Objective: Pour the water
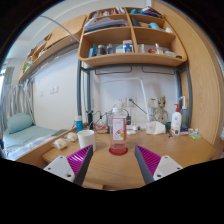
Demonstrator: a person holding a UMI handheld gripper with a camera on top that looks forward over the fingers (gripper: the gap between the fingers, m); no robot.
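Two pink-padded fingers (pixel 82 160) frame the near edge of the wooden table (pixel 110 170), and the jaws stand wide open with nothing between them but bare wood. The gripper (pixel 115 162) points straight at a clear plastic water bottle (pixel 118 128) with a red label, which stands upright on the table just ahead of the fingers and roughly centred on the gap. That alignment reads as an approach for a grasp: the spread looks wider than the bottle, so the fingers could pass to either side of it before closing. The bottle is not yet touched.

Just to the left of the bottle, slightly nearer the table's edge, sits a white cup (pixel 86 138), upright and open at the top; it is the likely vessel to receive the water, and its place beside the bottle would keep the pouring move short. Whether the bottle carries a cap is too small to tell, and so is its fill level.

Further left of the bottle a small pink thing (pixel 61 143) lies on the table. Behind and to the right of the bottle, against the wall, stand a white spray bottle (pixel 176 120) and other small clutter I cannot name. Above the bottle hang wooden shelves (pixel 130 45) loaded with goods, and far to its left a bed (pixel 25 132) shows.
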